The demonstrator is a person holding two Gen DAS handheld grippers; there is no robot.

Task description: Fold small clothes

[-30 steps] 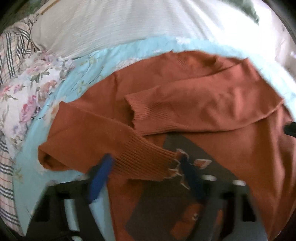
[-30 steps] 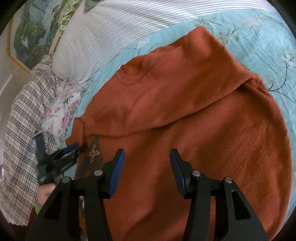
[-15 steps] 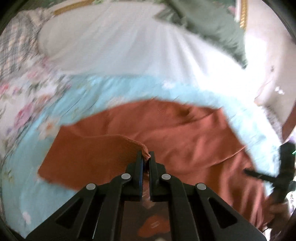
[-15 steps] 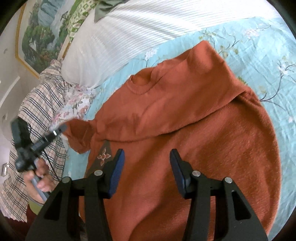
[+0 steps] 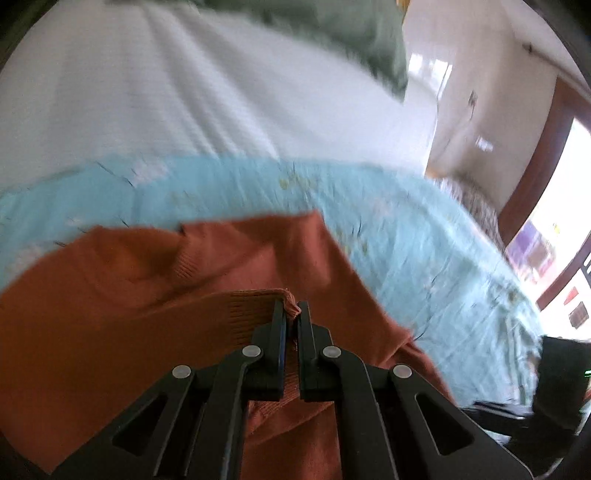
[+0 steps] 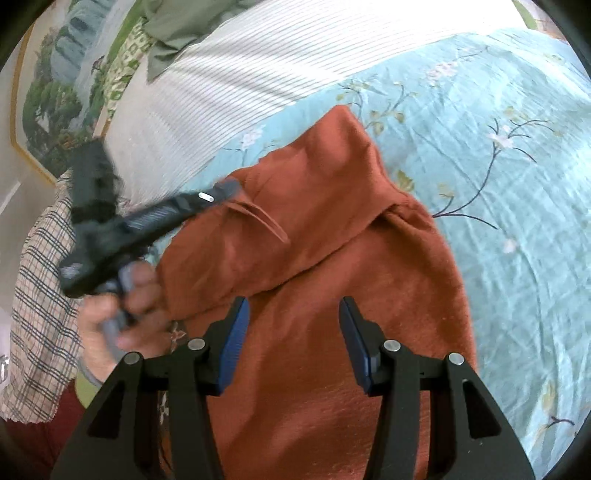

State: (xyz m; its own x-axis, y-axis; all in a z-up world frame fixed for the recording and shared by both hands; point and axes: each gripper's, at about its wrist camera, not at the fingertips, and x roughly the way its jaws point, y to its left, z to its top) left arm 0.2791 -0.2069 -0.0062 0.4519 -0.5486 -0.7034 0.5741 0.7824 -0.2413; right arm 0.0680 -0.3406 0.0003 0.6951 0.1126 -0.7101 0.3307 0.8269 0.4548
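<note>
A rust-orange knit sweater (image 6: 332,295) lies on the light-blue floral bedspread (image 6: 498,155). My left gripper (image 5: 291,308) is shut on the ribbed cuff of its sleeve (image 5: 251,306) and holds the sleeve lifted over the sweater's body (image 5: 110,295). From the right wrist view, the left gripper (image 6: 229,188) hangs above the sweater's chest with the sleeve draped across, a hand (image 6: 122,310) on its handle. My right gripper (image 6: 293,310) hovers open over the sweater's lower body, with nothing between its fingers.
A white striped pillow (image 6: 258,74) lies behind the sweater, a green cloth (image 5: 332,33) on it. A plaid cloth (image 6: 40,295) and floral fabric sit at the left. The bed's far edge, a wall and a doorway (image 5: 535,184) show on the right.
The left gripper shut on the sleeve cuff, then lifted and carried it across over the sweater's chest. The right gripper stayed open and drifted slightly.
</note>
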